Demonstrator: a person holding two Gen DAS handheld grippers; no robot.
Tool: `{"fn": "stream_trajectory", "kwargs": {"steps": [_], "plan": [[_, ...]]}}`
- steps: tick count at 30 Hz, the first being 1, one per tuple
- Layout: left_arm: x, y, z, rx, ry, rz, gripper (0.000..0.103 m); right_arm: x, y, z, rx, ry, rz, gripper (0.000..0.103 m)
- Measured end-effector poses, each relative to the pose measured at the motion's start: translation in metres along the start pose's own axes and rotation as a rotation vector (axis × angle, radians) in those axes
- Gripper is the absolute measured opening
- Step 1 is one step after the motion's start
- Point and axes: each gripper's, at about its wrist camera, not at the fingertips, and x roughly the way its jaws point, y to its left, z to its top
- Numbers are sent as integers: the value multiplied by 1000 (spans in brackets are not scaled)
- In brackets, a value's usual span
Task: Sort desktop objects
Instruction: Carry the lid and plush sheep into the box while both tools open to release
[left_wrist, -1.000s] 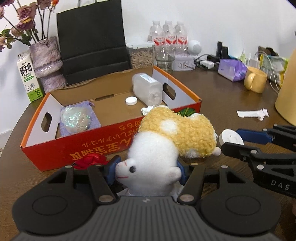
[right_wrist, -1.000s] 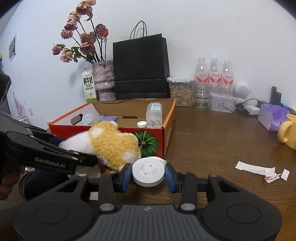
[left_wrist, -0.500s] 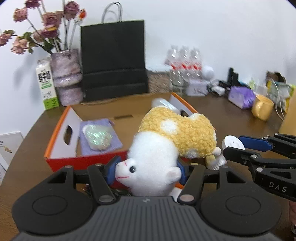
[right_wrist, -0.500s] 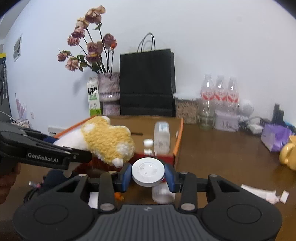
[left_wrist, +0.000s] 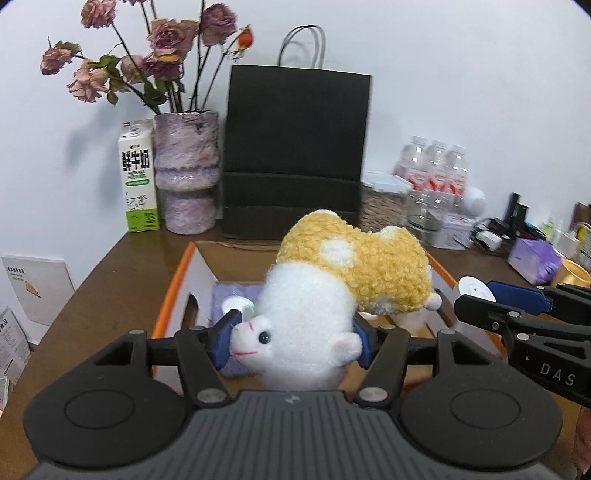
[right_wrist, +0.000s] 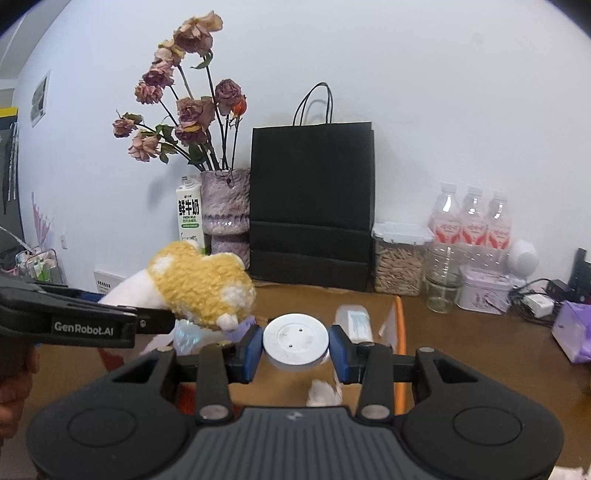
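Open cardboard box (left_wrist: 173, 291) seen from above, its top unobstructed. Behind it a black paper bag (left_wrist: 295, 151), vase (left_wrist: 186, 173) and milk carton (left_wrist: 138, 177) line the wall. Bottles (right_wrist: 469, 221), a jar (right_wrist: 399, 266) and cables (right_wrist: 532, 299) crowd the right rear. Bare surface (right_wrist: 476, 343) lies right of the box.

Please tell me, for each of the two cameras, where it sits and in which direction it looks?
Left wrist: sits on the left gripper, looks over the plush toy it grips toward the box and black bag; the right gripper shows at right.
Right wrist: sits on the right gripper, looks over the white disc it grips toward the same bag; the left gripper shows at left.
Shared: toy, box, bag, vase.
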Motion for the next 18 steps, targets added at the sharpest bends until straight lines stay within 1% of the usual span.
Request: {"fn": "stream_trajectory", "kwargs": {"steps": [4, 10, 14, 18], "plan": [[26, 11, 8, -8, 14, 39, 62, 37, 8, 12, 5, 21, 9, 38], [73, 28, 17, -19, 51, 123, 62, 93, 16, 21, 5, 75, 17, 38], [92, 33, 14, -4, 76, 120, 62, 122, 19, 23, 2, 96, 5, 38], [99, 35, 9, -4, 76, 145, 62, 132, 18, 15, 6, 106, 15, 38]]}}
